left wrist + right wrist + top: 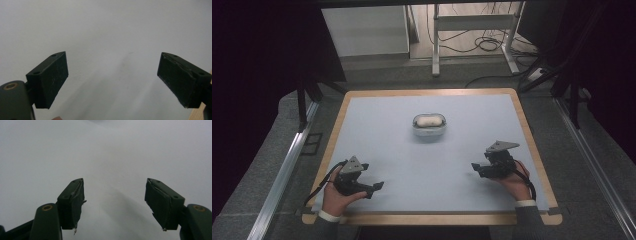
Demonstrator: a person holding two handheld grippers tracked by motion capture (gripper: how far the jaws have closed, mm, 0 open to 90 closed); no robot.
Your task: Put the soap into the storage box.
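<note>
A pale blue-grey counter [402, 150] with a wooden rim is seen from above. Near its middle, slightly toward twelve o'clock, a small clear lidded container [429, 125] is set, with a whitish oblong item [429, 121] inside it (what it is cannot be told at this size).

The left hand-held gripper [376, 187] is held low at about seven o'clock of the counter, gripped by the person's left hand [337, 196], with its jaws pointed toward three o'clock. In the left gripper view its two black jaws are seen spread wide apart, with nothing between them and bare counter surface [112, 37] beyond; a sliver of the wooden rim [200, 113] is caught at five o'clock of that view.

The right hand-held gripper [476, 169] is held at about four o'clock of the counter by the right hand [512, 182], its jaws pointed toward nine o'clock, and a grey three-cornered plate [501, 146] is carried on top. In the right gripper view its jaws are likewise seen parted, empty, over plain counter surface [112, 157]; worn edges are visible on the pads [75, 202].

Both grippers are kept well apart from the container and from each other. A dark cable [319, 186] is trailed from the left one toward eight o'clock. Beyond the counter at twelve o'clock, a metal-legged frame [472, 25] and loose cables [487, 45] are seen on the floor.
</note>
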